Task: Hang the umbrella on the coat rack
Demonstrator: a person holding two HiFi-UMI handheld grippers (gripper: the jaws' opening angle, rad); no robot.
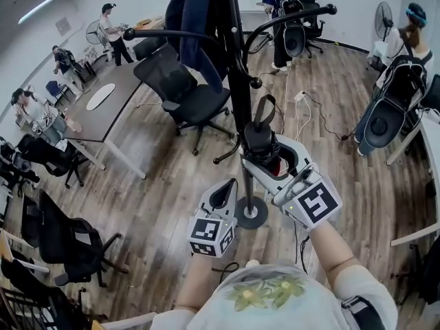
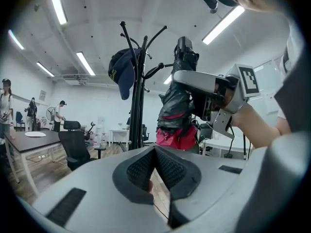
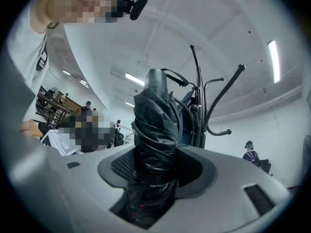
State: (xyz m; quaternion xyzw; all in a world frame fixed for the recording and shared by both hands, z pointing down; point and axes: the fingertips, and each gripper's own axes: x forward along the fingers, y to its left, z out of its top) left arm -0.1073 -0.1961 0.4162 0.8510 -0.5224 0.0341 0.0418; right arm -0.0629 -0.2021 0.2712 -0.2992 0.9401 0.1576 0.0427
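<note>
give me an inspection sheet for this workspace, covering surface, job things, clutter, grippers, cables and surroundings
surface: wood-plank floor, no worktable in use
job's things: folded black umbrella held upright, close to the coat rack, not yet hung; a dark jacket hangs on the rack
clutter: black chair beside the rack
grippers: left gripper shut, nothing in it; right gripper shut on the umbrella
cables: white cable lies on the floor beyond the rack
surroundings: long desk, people standing, fan
</note>
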